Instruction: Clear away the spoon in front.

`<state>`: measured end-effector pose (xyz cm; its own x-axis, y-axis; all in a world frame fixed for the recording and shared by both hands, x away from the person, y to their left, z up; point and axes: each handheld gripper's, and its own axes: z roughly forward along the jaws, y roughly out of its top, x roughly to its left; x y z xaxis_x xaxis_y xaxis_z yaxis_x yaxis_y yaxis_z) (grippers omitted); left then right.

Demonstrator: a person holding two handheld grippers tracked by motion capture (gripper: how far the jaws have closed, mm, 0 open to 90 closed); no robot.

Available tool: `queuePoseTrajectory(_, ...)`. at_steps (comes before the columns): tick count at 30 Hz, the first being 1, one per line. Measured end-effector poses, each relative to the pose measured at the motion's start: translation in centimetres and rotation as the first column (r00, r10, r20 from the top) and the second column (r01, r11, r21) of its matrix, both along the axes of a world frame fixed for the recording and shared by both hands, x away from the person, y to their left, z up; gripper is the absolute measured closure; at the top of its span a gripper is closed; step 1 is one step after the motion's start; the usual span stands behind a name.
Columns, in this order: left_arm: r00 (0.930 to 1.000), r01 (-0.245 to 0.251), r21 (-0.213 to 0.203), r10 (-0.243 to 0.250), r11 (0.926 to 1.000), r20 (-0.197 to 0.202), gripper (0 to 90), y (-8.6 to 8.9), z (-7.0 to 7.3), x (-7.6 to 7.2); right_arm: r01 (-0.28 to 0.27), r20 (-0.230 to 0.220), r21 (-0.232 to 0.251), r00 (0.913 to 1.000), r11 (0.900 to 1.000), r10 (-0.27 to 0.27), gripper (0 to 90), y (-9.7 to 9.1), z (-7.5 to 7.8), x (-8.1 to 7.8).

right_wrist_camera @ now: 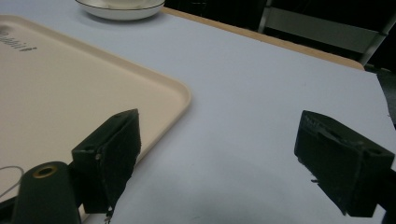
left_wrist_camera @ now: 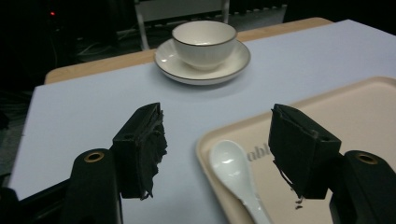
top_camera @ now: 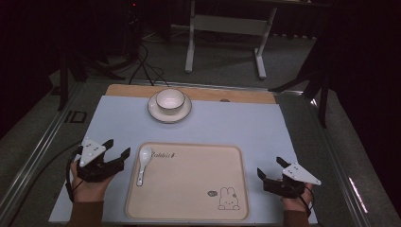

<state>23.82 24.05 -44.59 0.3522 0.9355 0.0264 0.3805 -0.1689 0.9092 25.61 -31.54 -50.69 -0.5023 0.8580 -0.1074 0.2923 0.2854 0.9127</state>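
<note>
A white bowl (top_camera: 170, 100) sits on a saucer (top_camera: 156, 113) at the table's (top_camera: 265, 127) far edge.

The spoon (left_wrist_camera: 233, 170) looks like glossy white ceramic — so do the bowl (left_wrist_camera: 204, 38) and saucer (left_wrist_camera: 177, 65) beyond it. Under the spoon, the beige tray (top_camera: 198, 189) is smooth, matt plastic — its mat (top_camera: 265, 123) dull, over bare wood (top_camera: 246, 96).
</note>
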Motion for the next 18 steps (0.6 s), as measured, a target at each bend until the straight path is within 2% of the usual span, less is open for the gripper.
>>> queuePoseTrajectory(5,0.9997,-0.023,0.009,0.023,0.9997,-0.004,35.3,0.9,-0.5,0.8,0.005,-0.002,0.001,1.0000,1.0000,-0.005,14.2,-0.1,0.0,0.0)
queuePoseTrajectory(13,0.9968,-0.077,0.015,0.077,0.9970,-0.024,35.2,1.9,-2.2,2.2,0.015,0.001,0.009,0.9999,0.9998,-0.015,14.2,-0.4,0.1,-0.1)
queuePoseTrajectory(18,0.9961,-0.078,0.017,0.079,0.9968,-0.039,35.1,2.0,-2.9,2.7,0.019,-0.001,0.010,0.9998,0.9998,-0.019,14.2,-0.6,0.1,-0.1)
